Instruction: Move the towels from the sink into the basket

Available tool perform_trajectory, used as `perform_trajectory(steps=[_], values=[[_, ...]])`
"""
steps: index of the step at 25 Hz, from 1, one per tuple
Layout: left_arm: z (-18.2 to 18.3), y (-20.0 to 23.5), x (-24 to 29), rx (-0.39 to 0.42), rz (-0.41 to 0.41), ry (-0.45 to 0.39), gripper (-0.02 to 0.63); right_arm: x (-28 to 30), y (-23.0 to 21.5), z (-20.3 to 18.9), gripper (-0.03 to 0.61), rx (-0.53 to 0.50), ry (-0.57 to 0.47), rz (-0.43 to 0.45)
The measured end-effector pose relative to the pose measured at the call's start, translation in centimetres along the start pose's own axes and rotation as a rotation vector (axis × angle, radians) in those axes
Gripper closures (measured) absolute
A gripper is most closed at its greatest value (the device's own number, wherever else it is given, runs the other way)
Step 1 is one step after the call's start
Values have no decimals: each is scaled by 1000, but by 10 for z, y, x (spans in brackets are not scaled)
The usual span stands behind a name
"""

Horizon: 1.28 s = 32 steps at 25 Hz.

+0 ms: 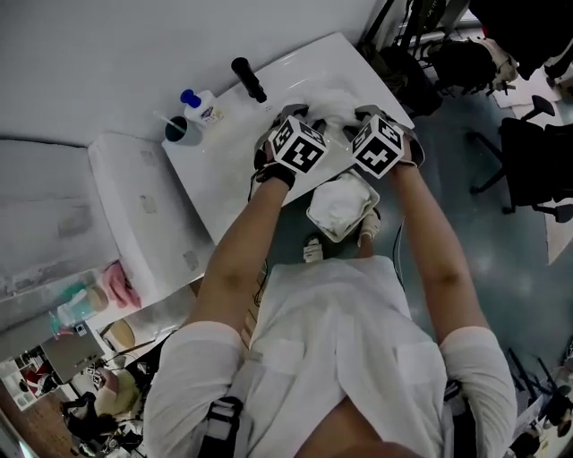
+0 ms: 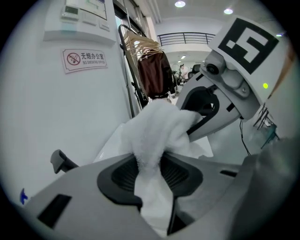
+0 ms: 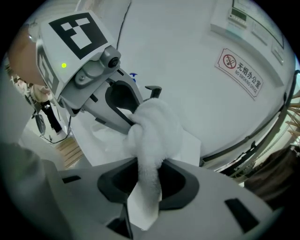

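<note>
A fluffy towel (image 1: 333, 103), white and bunched, raised over the white sink (image 1: 224, 174), one end pinched in the left gripper (image 2: 152, 176), the other in the right gripper (image 3: 149, 180), pale basket (image 1: 322, 225) at its 6 o'clock, second towel (image 1: 345, 201) heaped inside.

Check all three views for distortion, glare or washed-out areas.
Head view: even light, sharp, though the fluffy white towel washes into the white sink. Left gripper view: fisheye bending, dark corners, ceiling lamps glaring. Right gripper view: same bending, no glare.

A wall sign (image 2: 85, 59) reads "无烟办公室" (smaller beneath: "NO SMOKING OFFICE") beside a no-smoking symbol.
</note>
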<state>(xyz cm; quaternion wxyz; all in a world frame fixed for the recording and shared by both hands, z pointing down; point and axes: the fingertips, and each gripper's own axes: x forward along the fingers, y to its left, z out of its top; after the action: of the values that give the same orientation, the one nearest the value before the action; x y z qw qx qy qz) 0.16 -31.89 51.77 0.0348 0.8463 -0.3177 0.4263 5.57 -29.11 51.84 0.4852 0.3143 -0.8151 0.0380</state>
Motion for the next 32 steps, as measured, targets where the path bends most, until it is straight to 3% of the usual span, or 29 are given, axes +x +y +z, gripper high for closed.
perform_trajectory(steps=[12,32], values=[[25,-79,-41,98,-71,-34,466,-76,36,-46,443,94,10,-89],[76,-302,5,61,-221,-29,466,-168,61,-255,443,170,122,-55]])
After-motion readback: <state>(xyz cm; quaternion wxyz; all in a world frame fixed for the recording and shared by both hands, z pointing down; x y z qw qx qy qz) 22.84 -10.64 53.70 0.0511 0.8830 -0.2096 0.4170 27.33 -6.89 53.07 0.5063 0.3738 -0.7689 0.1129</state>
